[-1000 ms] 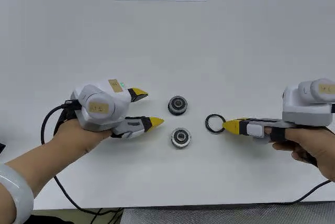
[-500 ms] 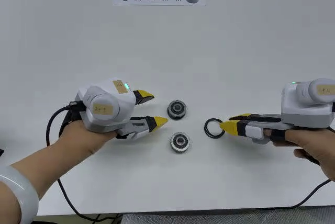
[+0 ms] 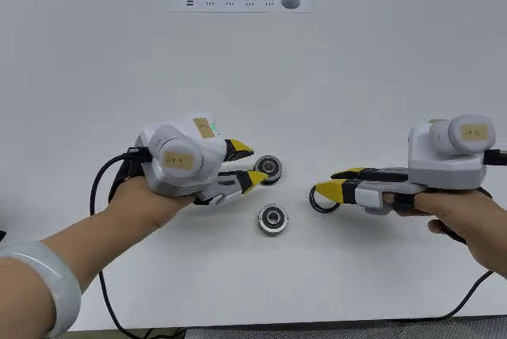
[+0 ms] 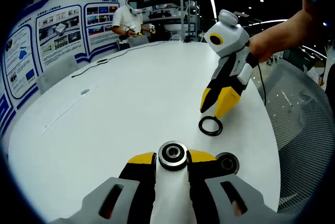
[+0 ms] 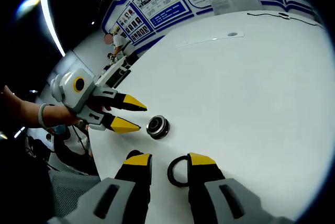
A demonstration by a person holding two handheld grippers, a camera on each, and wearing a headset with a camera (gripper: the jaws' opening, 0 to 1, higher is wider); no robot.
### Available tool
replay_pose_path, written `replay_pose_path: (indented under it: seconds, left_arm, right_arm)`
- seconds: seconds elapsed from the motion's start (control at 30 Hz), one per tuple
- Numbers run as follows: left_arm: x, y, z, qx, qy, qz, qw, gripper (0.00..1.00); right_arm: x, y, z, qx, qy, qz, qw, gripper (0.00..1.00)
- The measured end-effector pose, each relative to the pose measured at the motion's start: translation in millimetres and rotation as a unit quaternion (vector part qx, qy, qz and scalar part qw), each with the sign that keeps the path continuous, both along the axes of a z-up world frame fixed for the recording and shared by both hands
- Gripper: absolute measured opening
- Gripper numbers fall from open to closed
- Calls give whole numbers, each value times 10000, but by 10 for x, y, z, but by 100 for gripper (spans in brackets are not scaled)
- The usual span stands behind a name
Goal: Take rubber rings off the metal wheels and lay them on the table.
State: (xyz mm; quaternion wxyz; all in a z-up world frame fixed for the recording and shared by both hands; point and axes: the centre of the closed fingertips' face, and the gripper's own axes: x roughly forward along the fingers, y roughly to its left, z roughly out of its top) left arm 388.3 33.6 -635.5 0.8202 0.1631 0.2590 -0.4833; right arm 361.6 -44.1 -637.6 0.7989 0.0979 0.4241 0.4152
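**Left jaws bracket the far wheel while a freed ring lies between the right jaws**

The left gripper (image 3: 250, 162) has its jaws spread. In its own view the yellow tips sit on either side of the far wheel (image 4: 173, 155), close to its dark rim. The right gripper view shows that wheel just ahead of the tips rather than deep between them, so I judge it is not yet clamped.

The right gripper (image 3: 337, 182) is also spread and grips nothing. A loose rubber ring (image 5: 178, 171) lies flat on the table (image 3: 356, 78) between its jaws, nearer the right-hand one. In the head view the ring is half hidden behind the lower tip.

The near wheel (image 3: 272, 218) sits just beside the far one, on the person's side, and neither gripper touches it. Both wheels show dark outer bands, but I cannot tell which still carries rubber. A power strip (image 3: 242, 1) lies well apart at the back of the table.

The step in hand looks like the changeover: one ring is laid down and the next wheel is being lined up. The left jaws need to slide further along the far wheel and pinch it firmly. The right gripper then has to leave the loose ring, come across and catch the rubber's edge. The wheel could roll out of a shallow grip.
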Motion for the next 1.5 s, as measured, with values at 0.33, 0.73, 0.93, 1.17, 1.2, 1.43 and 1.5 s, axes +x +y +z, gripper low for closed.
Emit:
replay_pose_path:
  seconds: [0.33,0.73,0.93,1.17,1.2,1.43,1.5]
  left_arm:
    - [6,-125,-88,251,29,-205,9995,19]
    - [33,-126,-178,475,67,-281,9985,16]
    - [33,-131,-182,560,20,-377,9977,14]
    - [33,-130,-183,572,61,-421,9975,13]
    - [33,-130,-182,564,70,-421,9975,13]
    - [30,-130,-180,534,82,-408,9977,13]
    - [30,-130,-180,533,80,-407,9977,13]
  right_arm:
    - [-1,54,6,58,15,40,10000,28]
    - [14,91,10,98,19,46,9999,27]
    - [52,162,29,231,61,27,9997,27]
    - [130,306,35,490,281,-25,9984,27]
    - [140,322,32,517,306,-26,9982,27]
    - [202,429,-21,635,575,-91,9963,27]
    - [210,455,-37,651,627,-81,9959,27]
